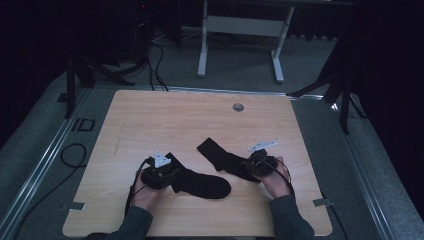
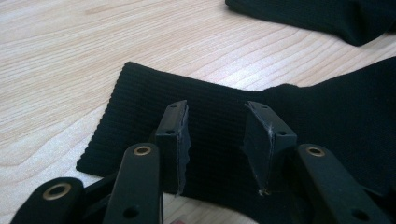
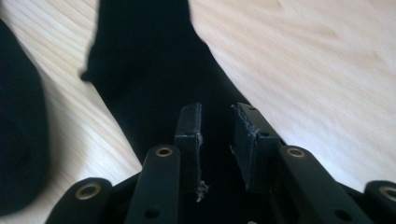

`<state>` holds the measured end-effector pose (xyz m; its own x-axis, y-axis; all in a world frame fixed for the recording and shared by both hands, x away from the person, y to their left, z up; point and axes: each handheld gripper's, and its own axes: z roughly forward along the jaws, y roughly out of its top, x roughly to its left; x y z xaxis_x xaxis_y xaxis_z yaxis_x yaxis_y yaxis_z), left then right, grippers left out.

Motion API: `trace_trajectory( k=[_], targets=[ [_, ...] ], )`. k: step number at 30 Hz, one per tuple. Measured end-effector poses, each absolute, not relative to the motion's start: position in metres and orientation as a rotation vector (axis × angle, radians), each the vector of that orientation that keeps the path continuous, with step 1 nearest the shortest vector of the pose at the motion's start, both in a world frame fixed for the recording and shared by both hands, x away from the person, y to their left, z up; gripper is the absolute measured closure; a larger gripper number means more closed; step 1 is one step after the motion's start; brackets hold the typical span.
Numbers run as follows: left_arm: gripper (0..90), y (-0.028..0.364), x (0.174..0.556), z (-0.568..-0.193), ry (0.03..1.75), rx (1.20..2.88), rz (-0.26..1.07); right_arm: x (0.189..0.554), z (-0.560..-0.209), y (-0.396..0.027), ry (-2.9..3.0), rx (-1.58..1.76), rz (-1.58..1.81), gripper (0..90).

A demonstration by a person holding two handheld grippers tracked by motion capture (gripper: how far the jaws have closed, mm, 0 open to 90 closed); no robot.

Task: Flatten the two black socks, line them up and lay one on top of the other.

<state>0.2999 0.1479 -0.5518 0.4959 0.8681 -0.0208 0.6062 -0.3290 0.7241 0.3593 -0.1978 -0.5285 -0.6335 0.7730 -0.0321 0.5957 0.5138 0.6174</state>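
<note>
Landmark: wooden table [image 1: 150,115], light grain, with a round grommet [image 1: 238,107] near its far edge.
Item one: black sock [image 1: 200,181], flat on the table close to the near edge, ribbed cuff toward the left hand, toe pointing right.
Item two: second black sock [image 1: 222,159], flat on the table just beyond the first and to its right, lying on a slant; the two look to touch or nearly touch near the middle, which cannot be told for sure.
Left gripper [image 2: 215,140]: over the ribbed cuff of the first sock, jaws apart, a clear gap between the pads, cloth lying under them and not pinched.
Right gripper [image 3: 217,140]: low over the near end of the second sock, jaws a little apart, a narrow gap between the pads, nothing clamped.
Step in hand, as judged: taking hold of each sock at one end, likely to pair them.
Handling note: lower each pad pair until one pad slides under the cloth edge, then close; catch both layers of the cuff, not one.
Risk: thin fabric may slip or bunch; lift slowly.
</note>
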Motion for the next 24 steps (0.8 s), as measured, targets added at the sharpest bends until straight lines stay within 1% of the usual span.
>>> trace_trajectory(
  k=[6,8,14,22,24],
  targets=[
    [60.3,0.148,0.3,-0.552,1.212,2.055,0.495,0.365,-0.527,-0.174,2.459,1.029,0.867,69.2],
    [60.3,0.148,0.3,-0.552,1.214,2.054,0.494,0.368,-0.527,-0.166,2.482,0.989,0.866,66.6],
    [60.2,0.148,0.3,-0.552,1.209,2.058,0.494,0.377,-0.53,-0.147,2.552,0.873,0.83,62.7],
    [60.1,0.148,0.3,-0.552,1.21,2.056,0.492,0.387,-0.54,-0.129,2.639,0.814,0.754,62.5],
    [60.1,0.148,0.3,-0.551,1.211,2.058,0.493,0.389,-0.542,-0.128,2.646,0.829,0.783,62.5]
  ],
)
